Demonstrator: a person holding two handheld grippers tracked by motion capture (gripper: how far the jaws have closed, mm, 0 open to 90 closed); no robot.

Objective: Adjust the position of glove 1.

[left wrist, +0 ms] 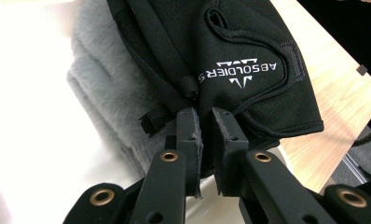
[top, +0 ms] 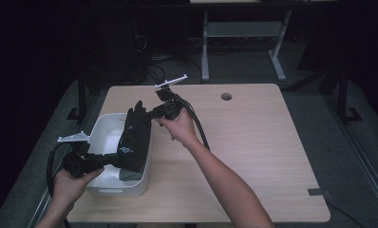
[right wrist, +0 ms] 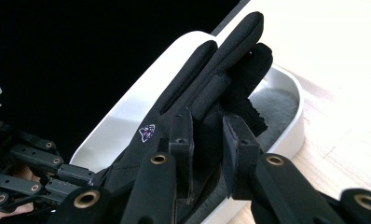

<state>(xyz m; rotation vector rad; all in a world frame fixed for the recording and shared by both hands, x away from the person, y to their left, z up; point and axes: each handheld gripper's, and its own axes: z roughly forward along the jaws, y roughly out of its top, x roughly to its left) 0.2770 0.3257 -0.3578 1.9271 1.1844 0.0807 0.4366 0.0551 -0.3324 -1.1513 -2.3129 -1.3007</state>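
Observation:
A black glove (top: 135,135) with a white logo hangs stretched over a white bin (top: 125,191) between my two grippers. My left gripper (top: 112,159) is shut on the glove's cuff (left wrist: 249,46), its jaws (left wrist: 204,114) pinching the hem. My right gripper (top: 149,114) is shut on the glove's finger end (right wrist: 207,65), the pads (right wrist: 207,123) squeezing black fabric. In the right gripper view the left gripper (right wrist: 30,172) appears at the lower left. A grey fleecy item (left wrist: 104,88) lies in the bin under the glove (right wrist: 279,105).
The bin (right wrist: 141,88) stands at the left end of a wooden table (top: 253,142). A round cable hole (top: 226,96) sits near the table's far edge. A small grey tape piece (top: 315,192) marks the right front corner. Dark floor and a desk frame lie beyond.

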